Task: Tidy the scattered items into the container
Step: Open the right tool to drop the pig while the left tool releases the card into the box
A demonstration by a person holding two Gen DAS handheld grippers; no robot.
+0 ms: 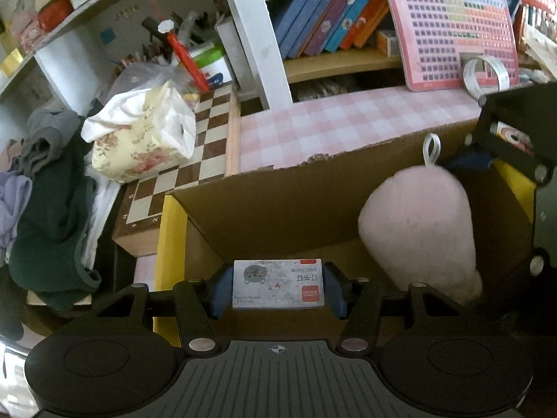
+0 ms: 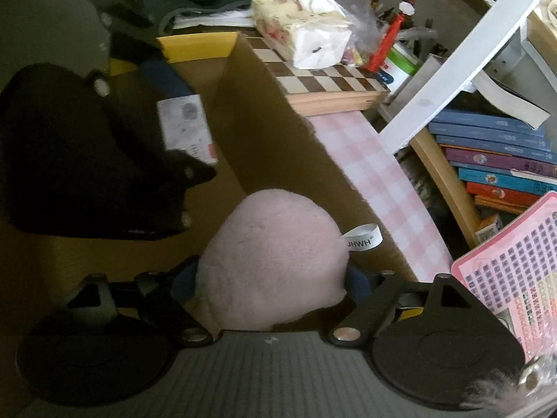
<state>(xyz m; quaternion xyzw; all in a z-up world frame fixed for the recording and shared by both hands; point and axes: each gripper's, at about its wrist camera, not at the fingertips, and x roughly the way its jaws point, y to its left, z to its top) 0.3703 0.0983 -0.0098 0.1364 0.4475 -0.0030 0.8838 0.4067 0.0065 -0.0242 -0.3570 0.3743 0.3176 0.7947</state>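
A brown cardboard box (image 1: 278,202) with yellow flaps stands open below both grippers. In the left wrist view my left gripper (image 1: 278,292) is shut on a small white staples box (image 1: 278,284) with a cat drawing. Its blue pads (image 1: 221,292) lie against the box's two short sides, above the carton's inside. My right gripper (image 2: 271,282) is shut on a pink plush mitt (image 2: 271,261) with a white loop tag, which bulges over both pads and hangs inside the cardboard box (image 2: 271,139). The mitt (image 1: 417,230) also shows to the right in the left wrist view.
A floral tissue pack (image 1: 142,139) lies on a wooden chessboard (image 1: 195,160) left of the carton. Behind it are a pink checked surface (image 1: 348,122), a shelf of books (image 1: 330,17) and a pink chart board (image 1: 452,31). Dark clothes (image 1: 52,216) are piled at the far left.
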